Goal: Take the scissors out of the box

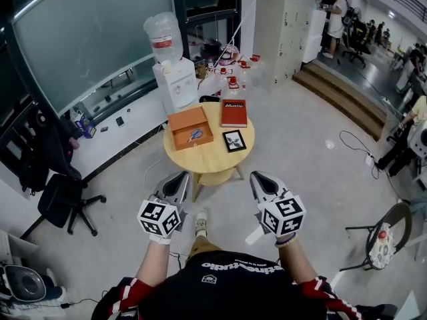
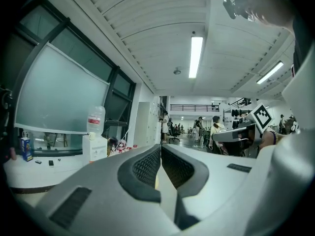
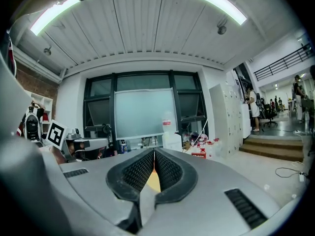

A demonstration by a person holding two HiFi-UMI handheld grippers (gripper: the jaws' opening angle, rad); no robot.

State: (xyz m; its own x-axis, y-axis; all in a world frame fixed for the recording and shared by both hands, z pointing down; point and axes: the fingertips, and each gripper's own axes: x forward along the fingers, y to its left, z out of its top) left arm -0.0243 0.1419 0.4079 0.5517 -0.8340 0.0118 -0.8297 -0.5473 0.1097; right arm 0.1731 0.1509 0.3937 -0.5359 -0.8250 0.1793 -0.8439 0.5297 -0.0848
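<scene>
Nothing is done yet: the scissors (image 1: 194, 135) are seen inside the open box (image 1: 183, 119) at the table's (image 1: 213, 159) ten o'clock. The left gripper (image 1: 177, 179) and right gripper (image 1: 259, 179) are closed, empty, and well apart from it.

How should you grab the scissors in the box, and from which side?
Probably by the blue handles, coming from straight above. The scissors lie flat on the bottom of the open box, and its walls would block a sideways reach. Handles offer more to pinch than thin blades would. Which way they point is too small to tell.
</scene>
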